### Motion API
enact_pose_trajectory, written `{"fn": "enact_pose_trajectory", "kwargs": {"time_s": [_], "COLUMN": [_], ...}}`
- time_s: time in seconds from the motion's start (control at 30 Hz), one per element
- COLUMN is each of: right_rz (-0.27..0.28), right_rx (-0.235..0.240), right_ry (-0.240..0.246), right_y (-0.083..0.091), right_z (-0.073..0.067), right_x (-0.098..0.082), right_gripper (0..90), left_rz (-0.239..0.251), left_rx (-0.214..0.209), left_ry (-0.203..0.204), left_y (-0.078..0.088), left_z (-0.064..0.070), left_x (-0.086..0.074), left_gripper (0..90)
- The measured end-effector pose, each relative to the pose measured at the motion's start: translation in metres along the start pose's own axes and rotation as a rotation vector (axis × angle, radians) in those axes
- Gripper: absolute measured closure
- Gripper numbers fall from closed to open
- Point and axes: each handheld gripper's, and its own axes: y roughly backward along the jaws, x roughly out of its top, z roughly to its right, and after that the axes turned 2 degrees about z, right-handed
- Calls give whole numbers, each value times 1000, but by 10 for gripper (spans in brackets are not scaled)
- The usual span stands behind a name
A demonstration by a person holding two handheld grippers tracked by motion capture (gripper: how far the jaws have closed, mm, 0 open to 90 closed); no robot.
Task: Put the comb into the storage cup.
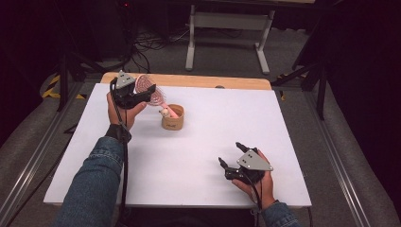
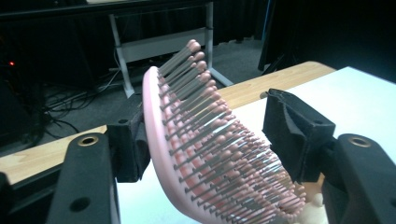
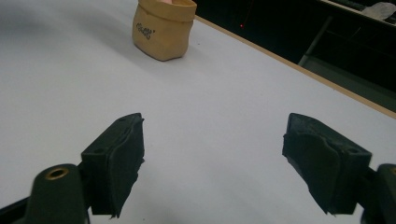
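A pink hairbrush point(image 2: 187, 93) stands tilted between the jaws of my left gripper point(image 2: 205, 135). Its back rests against the left pad point(image 2: 133, 144), and the bristle tips face the right pad point(image 2: 292, 130) with a gap showing above. In the high view my left gripper point(image 1: 144, 92) is at the table's far left around the brush head point(image 1: 152, 92), whose handle runs down into a small tan pouch point(image 1: 172, 120). My right gripper point(image 1: 230, 153) rests open near the front right, with nothing between its pads point(image 3: 116, 158).
The white table top point(image 1: 203, 137) has a wooden strip point(image 1: 213, 81) along its far edge. The tan pouch point(image 3: 161, 32) also holds a small white thing point(image 1: 164, 112). A white table frame point(image 1: 227, 28) and cables lie on the floor beyond.
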Motion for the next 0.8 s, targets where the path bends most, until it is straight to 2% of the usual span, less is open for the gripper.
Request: {"fn": "enact_pose_trajectory", "kwargs": {"time_s": [0.1,0.17,0.3,0.5,0.8], "right_rz": [-1,0,-5,-8,-7], "right_rx": [-1,-1,0,3,2], "right_ry": [-1,1,2,3,5], "right_y": [0,0,0,-1,0], "right_z": [0,0,0,0,0], "right_x": [0,0,0,0,0], "right_gripper": [207,207,206,205,204], "left_rz": [-18,-7,-19,-18,-27], "left_rx": [1,-8,10,15,-11], "left_ry": [-19,-22,-42,-36,-27], "left_y": [0,2,4,4,3], "left_z": [1,2,2,-1,0], "left_x": [0,0,-1,-3,-5], "left_gripper": [330,304,240,199,151]}}
